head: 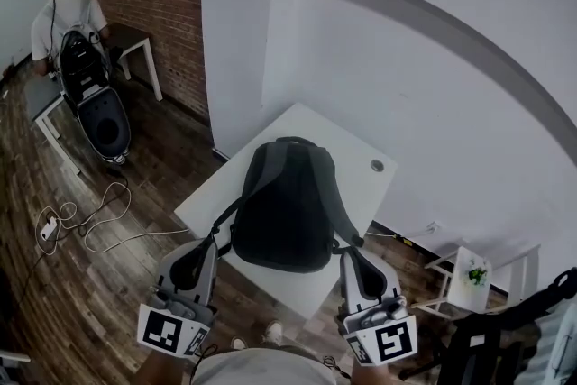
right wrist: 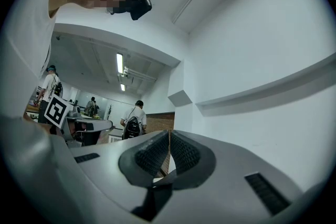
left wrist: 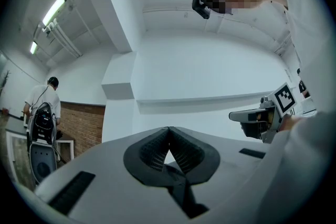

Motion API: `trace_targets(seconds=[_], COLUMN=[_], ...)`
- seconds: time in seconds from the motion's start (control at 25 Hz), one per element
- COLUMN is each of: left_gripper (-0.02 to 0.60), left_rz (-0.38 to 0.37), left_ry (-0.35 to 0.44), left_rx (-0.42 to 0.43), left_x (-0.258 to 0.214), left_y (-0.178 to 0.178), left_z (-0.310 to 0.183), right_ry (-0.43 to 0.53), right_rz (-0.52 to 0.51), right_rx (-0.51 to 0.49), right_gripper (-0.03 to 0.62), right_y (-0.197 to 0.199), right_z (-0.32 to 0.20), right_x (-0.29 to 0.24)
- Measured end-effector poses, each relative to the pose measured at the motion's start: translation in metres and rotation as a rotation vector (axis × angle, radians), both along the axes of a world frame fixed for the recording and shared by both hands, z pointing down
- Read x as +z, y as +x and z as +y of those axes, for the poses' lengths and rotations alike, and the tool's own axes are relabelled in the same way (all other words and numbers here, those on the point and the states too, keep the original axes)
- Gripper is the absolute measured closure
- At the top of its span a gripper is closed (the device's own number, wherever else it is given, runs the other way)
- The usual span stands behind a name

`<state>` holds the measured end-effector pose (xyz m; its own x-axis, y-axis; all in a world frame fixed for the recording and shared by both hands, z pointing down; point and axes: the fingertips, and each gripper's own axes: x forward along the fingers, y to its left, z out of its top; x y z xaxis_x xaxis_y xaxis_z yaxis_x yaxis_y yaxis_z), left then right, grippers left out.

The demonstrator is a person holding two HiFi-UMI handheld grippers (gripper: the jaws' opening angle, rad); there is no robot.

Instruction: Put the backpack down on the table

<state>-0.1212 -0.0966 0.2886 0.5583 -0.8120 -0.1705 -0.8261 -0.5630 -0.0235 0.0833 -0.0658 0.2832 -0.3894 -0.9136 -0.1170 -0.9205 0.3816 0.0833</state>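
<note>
Already the dark grey fabric backpack (head: 279, 212) lies flat on the white rectangular table (head: 315, 126), mid head view. Its shoulder straps (head: 345, 225) trail towards the left gripper (head: 211, 244) at seven o'clock and the right gripper (head: 347, 252) at five. Both have their jaws pressed together, with nothing visible between them. A strap snagging on either gripper could drag the pack off the near edge.

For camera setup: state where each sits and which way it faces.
Head view: head-mounted, steeply down at backpack on table; left gripper, right gripper show.
Left gripper view: along shut jaws holding left strap, toward white wall; right gripper shows.
Right gripper view: along shut jaws on right strap, toward white wall; left gripper shows.
Shared: brick wall.
</note>
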Motion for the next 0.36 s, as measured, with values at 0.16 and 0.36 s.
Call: trace_targets(seconds=[0.16, 0.36], left_gripper=[0.565, 0.565], left_rz=[-0.001, -0.001], left_ry=[-0.009, -0.028], left_rx=[0.002, -0.001], left_x=[0.0027, 0.0099], left_y=[-0.0002, -0.0056], left_z=[0.0062, 0.0046], right_ry=[-0.005, -0.018], right_rz=[-0.006, -0.019], right_rx=[-0.003, -0.008], right_gripper=[0.552, 0.553], right_y=[-0.0021, -0.0081], right_z=[0.0050, 0.0036], right_x=[0.0027, 0.0099])
